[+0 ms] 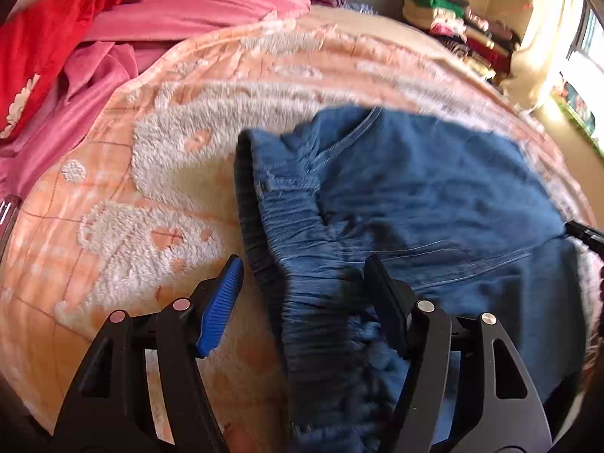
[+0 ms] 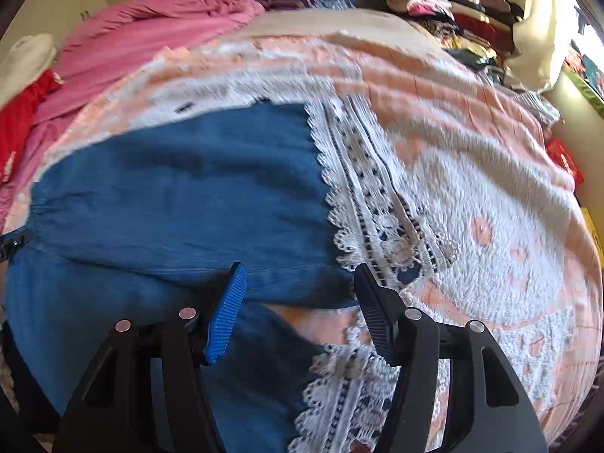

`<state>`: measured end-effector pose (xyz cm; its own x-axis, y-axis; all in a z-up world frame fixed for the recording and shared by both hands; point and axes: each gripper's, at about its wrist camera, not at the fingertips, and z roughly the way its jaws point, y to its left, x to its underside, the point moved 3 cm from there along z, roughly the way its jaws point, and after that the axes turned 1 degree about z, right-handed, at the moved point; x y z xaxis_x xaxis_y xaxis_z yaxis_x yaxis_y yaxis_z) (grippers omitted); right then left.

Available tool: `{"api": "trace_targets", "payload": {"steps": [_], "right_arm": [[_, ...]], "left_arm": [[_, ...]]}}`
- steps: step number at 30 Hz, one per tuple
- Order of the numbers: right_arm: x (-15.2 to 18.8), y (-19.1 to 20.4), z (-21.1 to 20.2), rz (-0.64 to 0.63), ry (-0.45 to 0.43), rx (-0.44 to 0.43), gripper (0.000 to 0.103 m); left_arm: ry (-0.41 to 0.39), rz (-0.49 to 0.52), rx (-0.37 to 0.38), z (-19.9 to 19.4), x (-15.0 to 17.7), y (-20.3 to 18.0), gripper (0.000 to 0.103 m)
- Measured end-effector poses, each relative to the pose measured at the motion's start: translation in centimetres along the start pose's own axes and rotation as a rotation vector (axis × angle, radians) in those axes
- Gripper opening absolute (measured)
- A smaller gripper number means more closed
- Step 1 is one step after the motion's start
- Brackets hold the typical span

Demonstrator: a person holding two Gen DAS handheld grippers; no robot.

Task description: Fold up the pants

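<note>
You are losing the pants (image 1: 434, 196) past the left view's lower edge; motion blur is smearing the blanket (image 2: 434, 87) and stacked clothes (image 2: 453, 3) behind.

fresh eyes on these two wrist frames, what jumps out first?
The blue pants dominate, spread on the peach-and-white fleece blanket; their white lace hems lie right of centre in the right wrist view. In the left wrist view the gathered elastic waistband runs between the fingers of the open left gripper, while the right gripper hangs open over a leg near the hem. A pink cover and a red garment are heaped at far left.
</note>
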<state>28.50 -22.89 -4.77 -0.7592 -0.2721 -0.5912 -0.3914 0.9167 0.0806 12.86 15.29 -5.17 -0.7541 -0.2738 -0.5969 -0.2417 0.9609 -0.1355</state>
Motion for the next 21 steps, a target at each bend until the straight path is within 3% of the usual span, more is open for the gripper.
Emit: {"api": "trace_targets", "payload": {"steps": [2,3,8,11,17,21], "right_arm": [[-0.3,0.9,-1.7,-0.008,-0.037,-0.032,0.063],[-0.7,1.6,-2.6,-0.013,-0.054,-0.046,0.071],[-3.3,6.0,-5.2,-0.068,-0.119,-0.161,0.072],[-5.3,9.3,-5.4,-0.14,-0.143,-0.183,0.081],[-9.3,16.3,-2.2,-0.286,-0.121,-0.262,0.082],[-11.1,20.5,1.7,-0.399,-0.084,-0.246,0.082]], "left_arm": [[-0.038,-0.006,0.001,-1.8,-0.6,0.3,0.061],[-0.054,-0.008,-0.005,-2.7,-1.0,0.6,0.062],[-0.111,-0.02,-0.045,-4.9,-2.7,2.2,0.069],[-0.111,-0.011,-0.057,-4.9,-3.6,2.9,0.073],[-0.092,0.021,-0.042,-2.9,-5.3,3.2,0.074],[-0.072,0.02,-0.007,-0.8,-6.1,3.2,0.074]]}}
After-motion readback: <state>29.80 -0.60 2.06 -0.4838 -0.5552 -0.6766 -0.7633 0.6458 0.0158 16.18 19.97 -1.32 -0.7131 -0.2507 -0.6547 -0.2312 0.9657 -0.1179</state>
